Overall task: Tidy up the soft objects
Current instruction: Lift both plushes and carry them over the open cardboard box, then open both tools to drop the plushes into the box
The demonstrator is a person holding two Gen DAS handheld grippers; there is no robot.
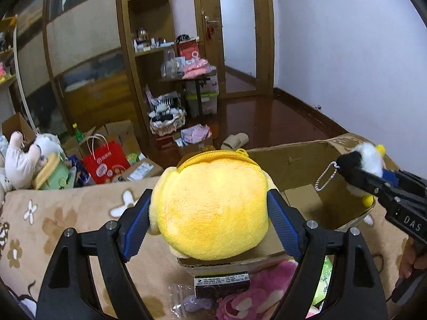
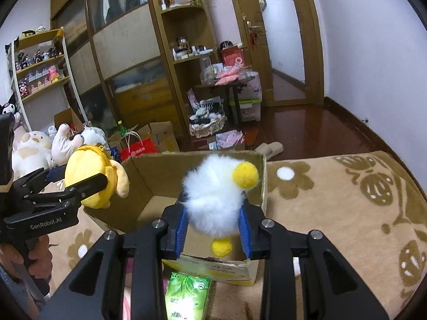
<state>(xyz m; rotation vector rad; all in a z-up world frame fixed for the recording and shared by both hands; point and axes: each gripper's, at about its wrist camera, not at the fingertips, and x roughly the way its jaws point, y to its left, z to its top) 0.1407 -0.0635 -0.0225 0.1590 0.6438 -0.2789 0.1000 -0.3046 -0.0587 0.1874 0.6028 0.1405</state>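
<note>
Two grippers each carry a soft toy above an open cardboard box [image 2: 157, 178] that stands on a beige flowered blanket [image 2: 347, 213]. Farthest left in the right wrist view, a row of plush animals [image 2: 32, 146] sits against the wall, under a shelf of small figures. Next comes the left gripper [image 1: 208, 213], its jaws spread wide yet pressing on the yellow plush pouch [image 1: 213, 208]: the blue pads [image 1: 136, 224] bear on both flanks of the round body, which fills the whole gap between them, zipper edge pointing away from the camera. Seen from the right wrist, the pouch hangs at the box's left wall, its stubby limb dangling beside the rim. In the middle the box interior is bare brown card. To the right, the right gripper [image 2: 213, 226] holds the white fluffy duck [image 2: 213, 192], jaws much narrower and clamped on the lower part of its fur; the yellow beak rises above and beyond the fingertips, and one yellow foot hangs between the pads over the box's near edge. In the left wrist view a bead chain [image 1: 325, 178] dangles from the duck's black end. Below the box's near wall lie a green tissue pack [image 2: 186, 293] and a pink plush [image 1: 256, 290].
</note>
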